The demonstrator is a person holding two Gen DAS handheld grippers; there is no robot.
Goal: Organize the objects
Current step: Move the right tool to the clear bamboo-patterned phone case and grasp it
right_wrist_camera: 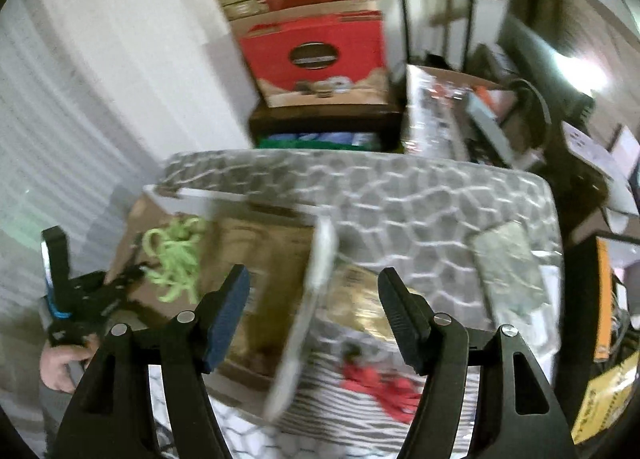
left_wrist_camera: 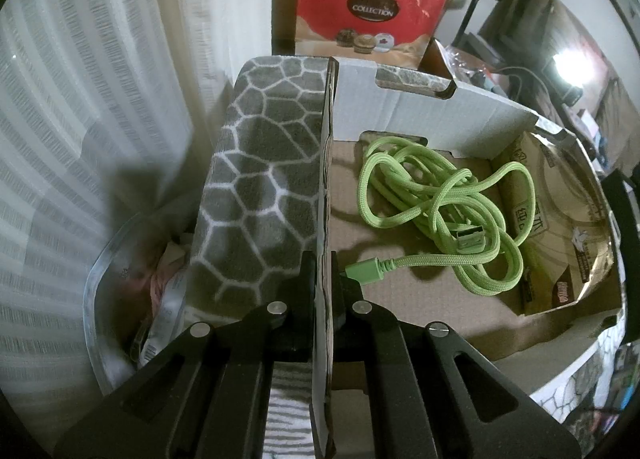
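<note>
A cardboard box (left_wrist_camera: 420, 111) with white walls rests on a grey blanket with a white honeycomb pattern (left_wrist_camera: 260, 163). A tangled green braided cable (left_wrist_camera: 440, 199) lies inside it. My left gripper (left_wrist_camera: 323, 259) is shut on the box's left wall, one finger on each side. In the blurred right wrist view, my right gripper (right_wrist_camera: 316, 299) is open, with nothing pressed between its pads. It is over the box's right wall (right_wrist_camera: 320, 259). The left gripper (right_wrist_camera: 132, 275) and the hand holding it show at the left, by the cable (right_wrist_camera: 172, 259).
On the blanket right of the box lie a red item (right_wrist_camera: 384, 383), a gold-coloured object (right_wrist_camera: 360, 299) and a flat grey pad (right_wrist_camera: 512, 263). A clear plastic bin (left_wrist_camera: 104, 299) stands left of the blanket. Red gift boxes (left_wrist_camera: 368, 11) stack up behind, with cluttered furniture at right.
</note>
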